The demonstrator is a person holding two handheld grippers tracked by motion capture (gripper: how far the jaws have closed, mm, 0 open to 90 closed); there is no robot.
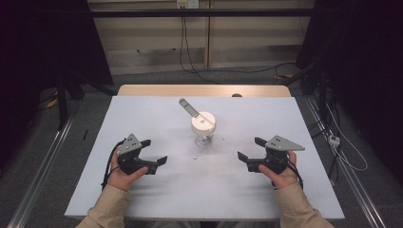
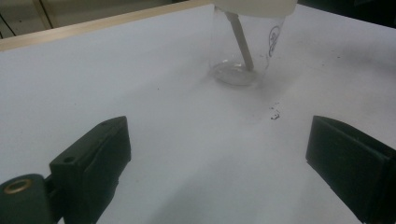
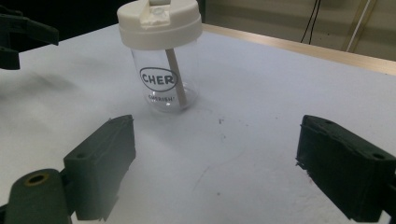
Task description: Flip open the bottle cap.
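A clear plastic cup [image 1: 204, 137] with a cream lid [image 1: 203, 122] stands upright at the middle of the white table; a beige straw [image 1: 188, 108] sticks up through the lid and leans to the far left. The cup [image 3: 164, 84] carries a black oval logo, and its base [image 2: 236, 72] and straw show ahead of the left jaws. My left gripper [image 1: 154, 151] is open, held in a hand left of the cup and apart from it. My right gripper [image 1: 251, 148] is open too, right of the cup. Nothing sits between either pair of jaws.
The white table top [image 1: 157, 190] has a wooden strip [image 1: 204, 90] along its far edge. A few dark specks [image 2: 274, 113] lie on the surface near the cup. Metal rails [image 1: 43, 166] and cables [image 1: 342, 147] run on the floor at both sides.
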